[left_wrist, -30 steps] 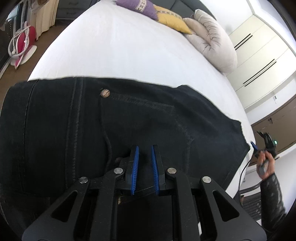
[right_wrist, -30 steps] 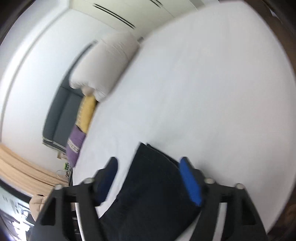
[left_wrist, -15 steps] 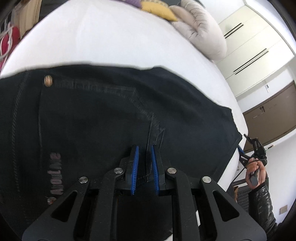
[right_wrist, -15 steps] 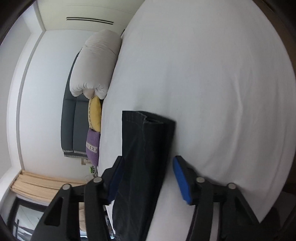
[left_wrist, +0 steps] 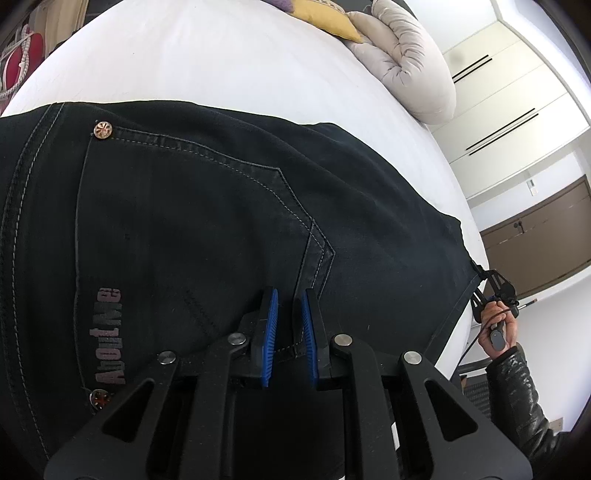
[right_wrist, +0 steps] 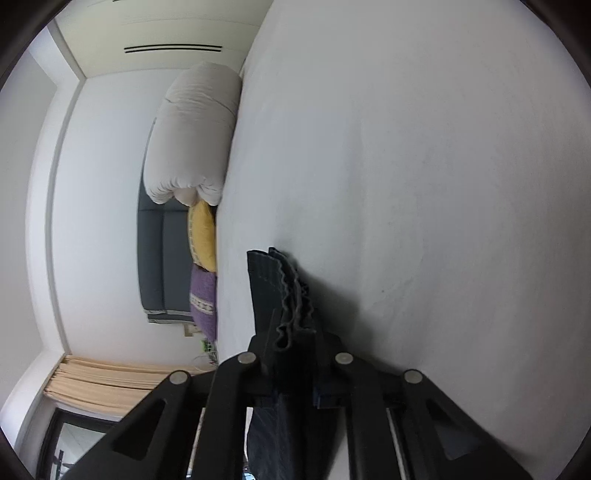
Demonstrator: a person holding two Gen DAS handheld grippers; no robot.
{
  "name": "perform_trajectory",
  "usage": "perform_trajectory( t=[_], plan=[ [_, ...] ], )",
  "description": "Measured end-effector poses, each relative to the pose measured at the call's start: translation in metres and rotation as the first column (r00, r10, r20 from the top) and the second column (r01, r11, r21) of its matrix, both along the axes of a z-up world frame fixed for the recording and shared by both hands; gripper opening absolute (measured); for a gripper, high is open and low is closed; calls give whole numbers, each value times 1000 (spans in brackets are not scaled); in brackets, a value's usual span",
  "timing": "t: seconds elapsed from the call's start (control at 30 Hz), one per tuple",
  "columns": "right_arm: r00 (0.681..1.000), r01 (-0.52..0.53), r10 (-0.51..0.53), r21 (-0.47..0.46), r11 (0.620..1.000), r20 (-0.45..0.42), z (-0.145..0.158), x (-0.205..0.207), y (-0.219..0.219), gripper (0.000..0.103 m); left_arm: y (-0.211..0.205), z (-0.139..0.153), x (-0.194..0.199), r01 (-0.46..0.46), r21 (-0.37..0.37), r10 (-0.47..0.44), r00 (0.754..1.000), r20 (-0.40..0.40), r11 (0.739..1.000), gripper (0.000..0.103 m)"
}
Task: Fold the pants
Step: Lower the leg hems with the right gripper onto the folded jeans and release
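Dark denim pants (left_wrist: 192,221) lie spread across the white bed (left_wrist: 207,62), back pocket and grey lettering up. My left gripper (left_wrist: 290,325) is shut on the near edge of the pants, its blue pads pinching a seam fold. In the right wrist view my right gripper (right_wrist: 295,343) is shut on the bunched hem of the pants (right_wrist: 280,291); its pads are hidden by the cloth. The right gripper also shows in the left wrist view (left_wrist: 493,288), held in a hand at the far right end of the pants.
A rolled beige duvet (left_wrist: 406,59), a yellow pillow (left_wrist: 325,18) and a purple pillow (right_wrist: 203,299) lie at the head of the bed. White wardrobes (left_wrist: 509,88) and a brown door (left_wrist: 539,236) stand to the right. A red object (left_wrist: 18,70) is on the floor left.
My right gripper has closed on the pants hem, which it straddled open before. The left gripper stays shut on the pants and the cloth has shifted under it.
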State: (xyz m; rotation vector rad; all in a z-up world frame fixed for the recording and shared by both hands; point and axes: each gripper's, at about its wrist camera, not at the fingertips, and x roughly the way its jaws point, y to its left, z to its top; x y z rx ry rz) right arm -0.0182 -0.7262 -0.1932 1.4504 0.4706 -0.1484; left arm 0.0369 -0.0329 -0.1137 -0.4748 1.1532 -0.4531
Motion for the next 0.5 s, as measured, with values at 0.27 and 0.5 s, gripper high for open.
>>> perform_trajectory(
  t=[0.27, 0.5],
  plan=[
    [998, -40, 33, -164, 986, -46, 32, 10, 13, 10, 5, -3, 0, -4, -19, 4, 1000, -4, 1000, 13],
    [937, -346, 307, -549, 760, -166, 112, 49, 138, 11, 13, -2, 1, -26, -43, 26, 1000, -10, 999, 13]
  ],
)
